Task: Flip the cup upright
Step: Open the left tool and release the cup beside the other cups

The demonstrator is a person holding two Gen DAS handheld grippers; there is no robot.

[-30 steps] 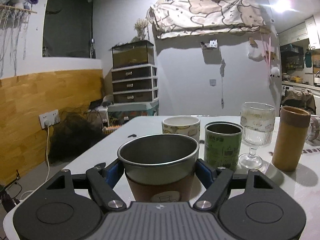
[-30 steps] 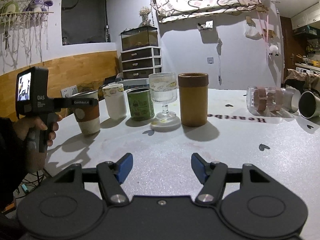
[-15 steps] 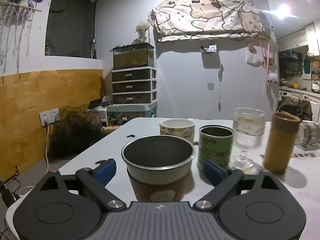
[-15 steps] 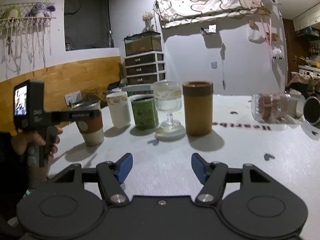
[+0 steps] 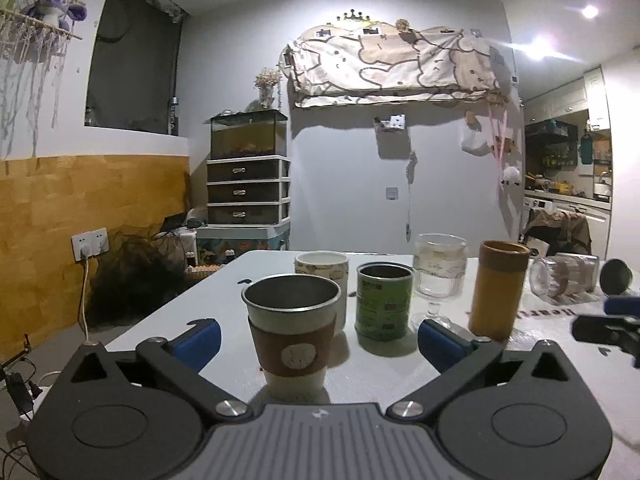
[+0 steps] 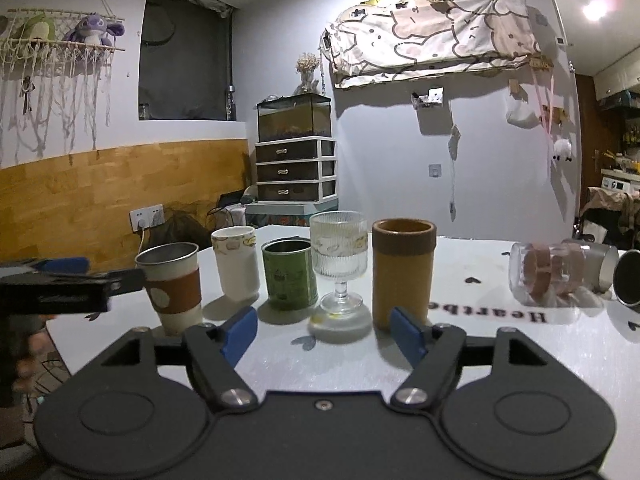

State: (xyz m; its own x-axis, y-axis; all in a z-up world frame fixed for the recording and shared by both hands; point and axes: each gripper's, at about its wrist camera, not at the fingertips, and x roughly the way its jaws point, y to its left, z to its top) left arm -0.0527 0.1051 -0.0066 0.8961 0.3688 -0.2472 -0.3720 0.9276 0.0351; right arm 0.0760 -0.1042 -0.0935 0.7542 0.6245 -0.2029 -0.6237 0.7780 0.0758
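The left gripper [image 5: 318, 334] has its blue-tipped jaws wide apart. Between them, but not touching them, stands a steel cup with a brown sleeve and a round white patch [image 5: 291, 334]. The cup is upright on the white worktop [image 5: 224, 304], with its open mouth facing up.

The right gripper [image 6: 323, 330] also has its jaws apart, and they hold nothing. It sits low over the worktop, in front of a ribbed clear glass on a stem [image 6: 339, 264].

The cups stand in a row. Next to the steel cup is a white paper cup with a printed band [image 6: 236, 262]. Then comes a green tin can with no lid [image 6: 289, 274], then the glass on its stem, then a tall tan tube-shaped cup with a dark brown rim [image 6: 403, 270]. All of these are upright.

Farther to the right, well apart from the row, a clear glass jar with brown rings on it [image 6: 554, 274] lies on its side. Just beside it, a dark metal cup [image 6: 630, 278] lies on its side too, near the edge of the picture. Black letters [image 6: 490, 312] are printed on the worktop in front of the jar.
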